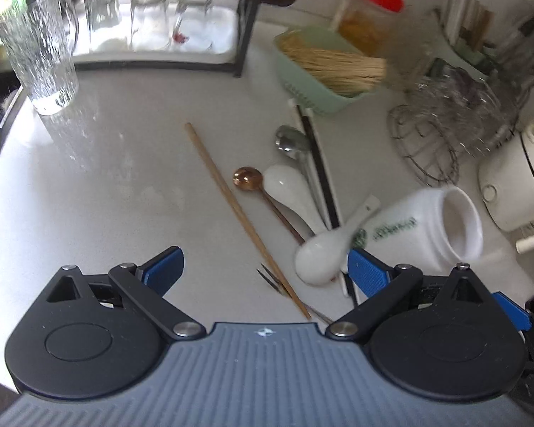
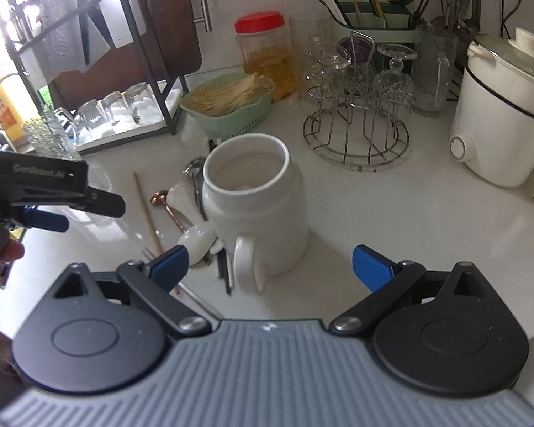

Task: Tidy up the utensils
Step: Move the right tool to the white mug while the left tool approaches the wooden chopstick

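Currently both sets of fingers gape wide with nothing in them. The right gripper (image 2: 270,267) faces the white mug (image 2: 254,206), its handle at 6 o'clock; close evenly on the body to steady it, I judge. The left gripper (image 1: 265,270) hovers above the scattered utensils (image 1: 291,192); the wooden chopstick (image 1: 243,215) lies freest. At 9 o'clock the surface (image 1: 124,163) offers room; a glass rack (image 2: 355,135) crowds 1 o'clock.

a white mug (image 2: 256,199) stands upright on the counter, empty, handle toward the camera. beside it lie a wooden chopstick (image 1: 245,219), two white spoons (image 1: 291,188), a copper spoon (image 1: 249,178), a steel spoon (image 1: 291,140), a black chopstick (image 1: 320,174) and a small fork (image 1: 272,279).
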